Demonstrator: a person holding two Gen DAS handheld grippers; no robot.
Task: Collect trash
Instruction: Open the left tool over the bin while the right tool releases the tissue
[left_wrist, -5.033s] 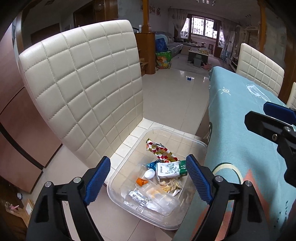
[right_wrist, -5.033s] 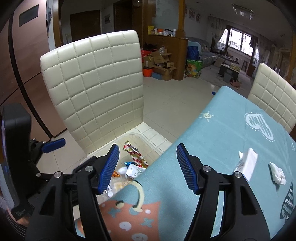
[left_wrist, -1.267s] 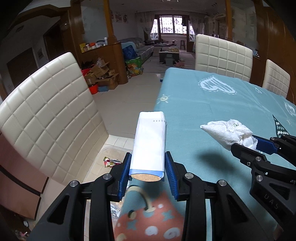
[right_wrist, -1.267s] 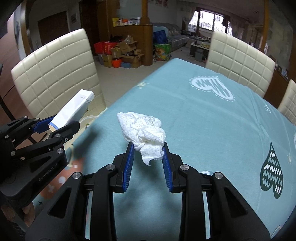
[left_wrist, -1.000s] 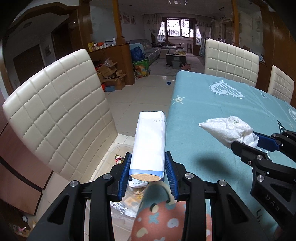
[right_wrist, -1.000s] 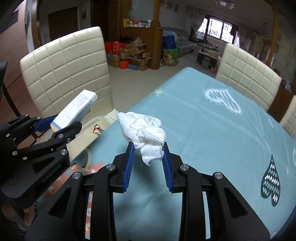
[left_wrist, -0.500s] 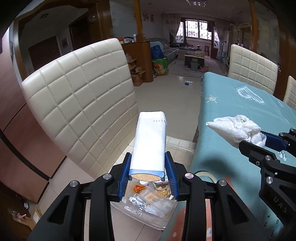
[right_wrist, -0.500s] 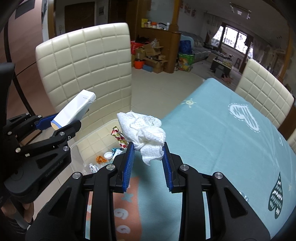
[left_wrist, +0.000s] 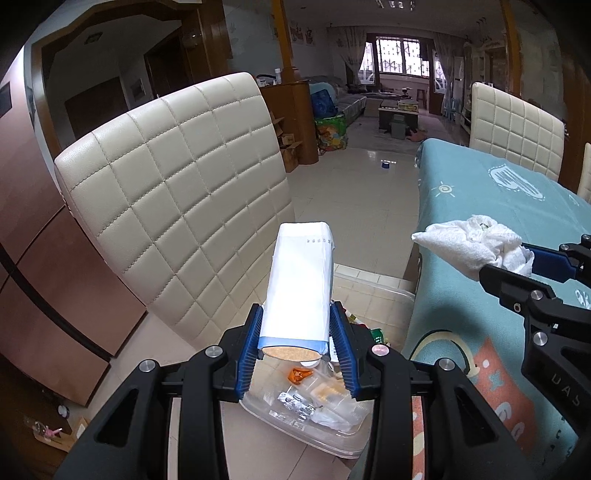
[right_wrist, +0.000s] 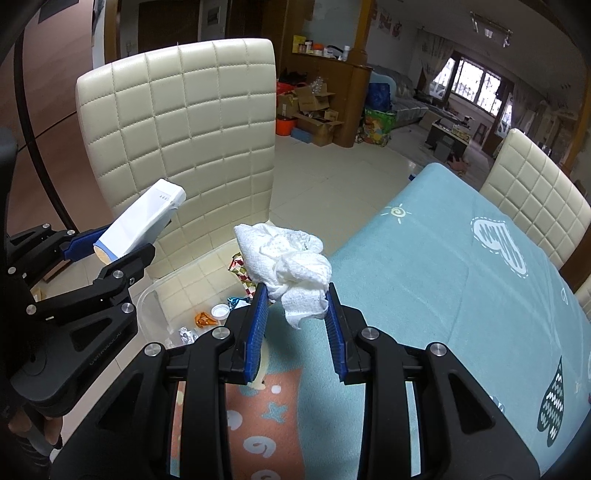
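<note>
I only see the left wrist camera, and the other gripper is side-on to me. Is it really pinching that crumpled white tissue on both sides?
Observer: Yes. In the right wrist view both blue pads of the right gripper press the crumpled white paper tissue.
Operator: What is hiding behind the thing I'm holding?
Observer: Past the white blue-banded packet, a red-and-white checkered wrapper lies at the far end of the clear plastic bin.
Operator: Who holds my gripper?
Observer: A hand grips the handle of the left gripper, low at that picture's left edge.
</note>
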